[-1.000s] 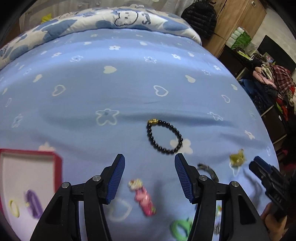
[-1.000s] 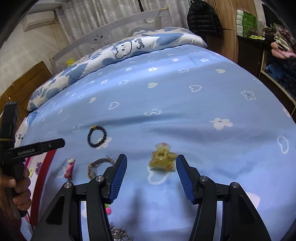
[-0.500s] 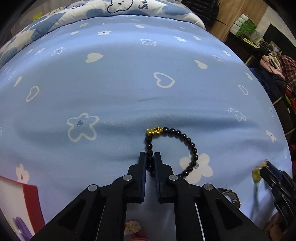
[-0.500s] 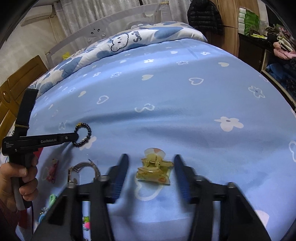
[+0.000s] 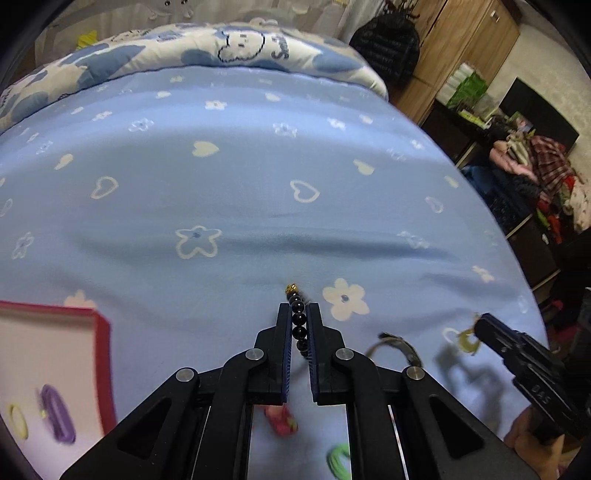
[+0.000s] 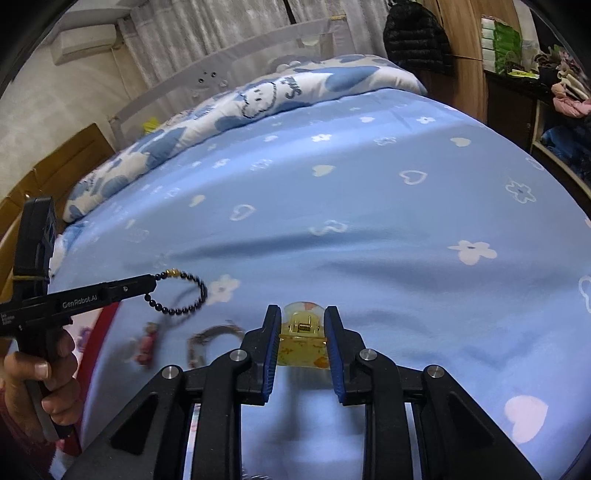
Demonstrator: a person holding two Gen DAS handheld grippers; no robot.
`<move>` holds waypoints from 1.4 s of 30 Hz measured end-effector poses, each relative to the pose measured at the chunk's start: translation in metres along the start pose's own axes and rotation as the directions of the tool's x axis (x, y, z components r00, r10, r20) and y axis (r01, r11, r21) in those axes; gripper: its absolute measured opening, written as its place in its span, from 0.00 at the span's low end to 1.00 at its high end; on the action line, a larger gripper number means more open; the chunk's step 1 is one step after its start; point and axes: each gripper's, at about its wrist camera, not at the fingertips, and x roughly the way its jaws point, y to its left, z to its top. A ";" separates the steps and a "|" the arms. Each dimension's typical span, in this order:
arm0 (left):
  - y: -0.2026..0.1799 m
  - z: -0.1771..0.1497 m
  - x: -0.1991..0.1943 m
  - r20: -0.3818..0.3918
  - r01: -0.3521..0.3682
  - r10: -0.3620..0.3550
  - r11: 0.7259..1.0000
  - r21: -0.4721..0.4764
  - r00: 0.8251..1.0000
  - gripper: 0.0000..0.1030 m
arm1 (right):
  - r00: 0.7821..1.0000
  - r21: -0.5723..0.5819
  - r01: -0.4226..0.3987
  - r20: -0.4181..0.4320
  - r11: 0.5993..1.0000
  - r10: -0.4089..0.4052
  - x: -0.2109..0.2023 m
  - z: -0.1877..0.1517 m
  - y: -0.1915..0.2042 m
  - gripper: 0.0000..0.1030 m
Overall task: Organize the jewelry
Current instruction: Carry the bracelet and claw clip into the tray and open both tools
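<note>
bracelet [image 6: 183, 293] lifted since earlier | left gripper [image 6: 149, 284] marked "GenRobot.AI"

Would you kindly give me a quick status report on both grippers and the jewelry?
Left gripper shut on black bead bracelet, lifted off blue bedsheet. Right gripper jaws closing around yellow hair claw. Nothing in the way.

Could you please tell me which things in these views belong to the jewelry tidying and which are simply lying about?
Part of the job:
- black bead bracelet, gripped in the left tool
- yellow hair claw, right tool closing on it
- red-rimmed tray
- pink clip, metal bangle

Just lying about:
- blue bedsheet
- patterned quilt
- black jacket
- clothes pile
</note>
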 end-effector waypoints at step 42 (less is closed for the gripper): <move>0.125 -0.167 -0.266 0.175 -0.017 0.061 0.969 -0.246 0.983 0.06 | 0.917 -0.212 -0.398 -0.123 0.893 0.380 -0.018 -0.059 0.220 0.23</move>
